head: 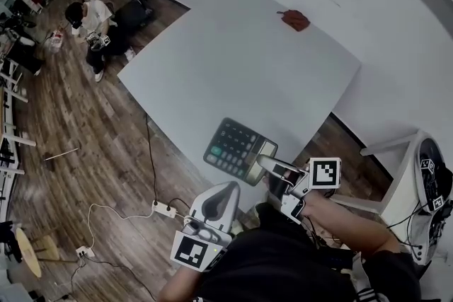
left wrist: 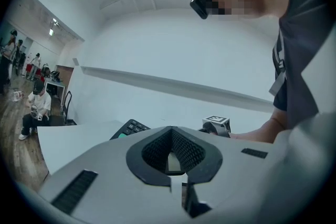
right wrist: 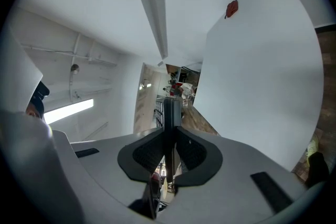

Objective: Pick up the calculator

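The right tool is clenched on the calculator at the corner by its display. The right gripper view shows the body edge-on, pinched between the two jaws. The calculator is at the near corner of the white desk, close along the edge that faces the wooden floor. I cannot tell whether it rests on the desk or is raised off it. The left tool hangs off the desk just past that edge, its jaws closed together on nothing. Beyond the calculator the desk runs bare to a small red thing near the far edge. A power strip and cable lie on the floor below.
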Demonstrator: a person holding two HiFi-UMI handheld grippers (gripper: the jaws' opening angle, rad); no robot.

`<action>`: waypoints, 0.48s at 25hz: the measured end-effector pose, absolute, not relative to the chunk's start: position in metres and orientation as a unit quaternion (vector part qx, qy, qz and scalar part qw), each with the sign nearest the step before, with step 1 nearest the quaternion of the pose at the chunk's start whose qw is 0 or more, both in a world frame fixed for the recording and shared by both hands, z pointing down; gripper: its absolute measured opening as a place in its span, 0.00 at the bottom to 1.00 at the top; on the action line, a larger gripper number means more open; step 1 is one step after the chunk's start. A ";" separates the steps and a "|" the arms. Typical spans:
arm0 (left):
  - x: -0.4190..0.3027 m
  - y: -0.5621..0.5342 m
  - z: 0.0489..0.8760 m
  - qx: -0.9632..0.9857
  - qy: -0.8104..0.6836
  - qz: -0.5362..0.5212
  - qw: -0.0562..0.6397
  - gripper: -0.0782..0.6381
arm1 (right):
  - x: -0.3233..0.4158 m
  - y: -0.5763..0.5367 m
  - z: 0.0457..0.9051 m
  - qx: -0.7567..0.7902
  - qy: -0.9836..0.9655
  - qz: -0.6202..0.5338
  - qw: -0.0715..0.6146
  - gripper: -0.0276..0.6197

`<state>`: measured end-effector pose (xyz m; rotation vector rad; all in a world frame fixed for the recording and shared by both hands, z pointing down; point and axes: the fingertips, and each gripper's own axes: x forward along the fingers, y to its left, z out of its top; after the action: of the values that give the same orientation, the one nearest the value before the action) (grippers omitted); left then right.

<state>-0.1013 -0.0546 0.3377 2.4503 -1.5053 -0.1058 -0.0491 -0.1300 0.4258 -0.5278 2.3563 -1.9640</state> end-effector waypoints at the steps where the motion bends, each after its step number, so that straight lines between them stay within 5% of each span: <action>1: -0.101 -0.051 0.335 0.845 -0.517 -0.038 0.129 0.12 | -0.049 -0.125 0.421 -0.167 0.758 -0.630 0.019 0.14; 12: -0.103 -0.002 0.319 0.856 -0.505 -0.049 0.099 0.12 | -0.045 -0.068 0.384 -0.165 0.776 -0.607 0.046 0.14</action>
<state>-0.1028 -0.0022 0.3185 2.5325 -1.4948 -0.1437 -0.0452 -0.0675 0.3837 -0.5031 2.3678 -1.8538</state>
